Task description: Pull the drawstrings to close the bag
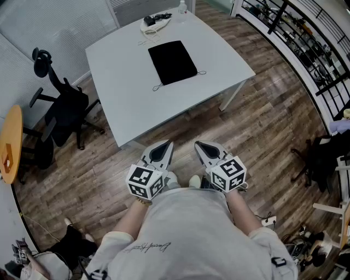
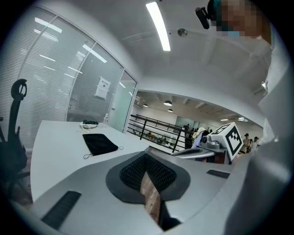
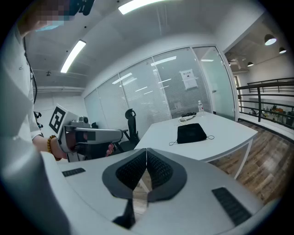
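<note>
A black drawstring bag (image 1: 173, 61) lies flat on the white table (image 1: 126, 82), its cords sticking out at both near corners. It also shows as the black bag (image 2: 100, 143) in the left gripper view and the bag (image 3: 191, 133) in the right gripper view. Both grippers are held close to the person's body, well short of the table. My left gripper (image 1: 163, 149) is shut with nothing in it, its jaws meeting at the tips (image 2: 146, 157). My right gripper (image 1: 203, 147) is shut and empty too, jaws pressed together (image 3: 146, 153).
A white bundle of cable with a dark object (image 1: 155, 22) and a small bottle (image 1: 182, 6) sit at the table's far edge. A black office chair (image 1: 61, 112) stands left of the table, an orange round table (image 1: 11, 143) beyond it. A railing (image 1: 306, 38) runs at the right.
</note>
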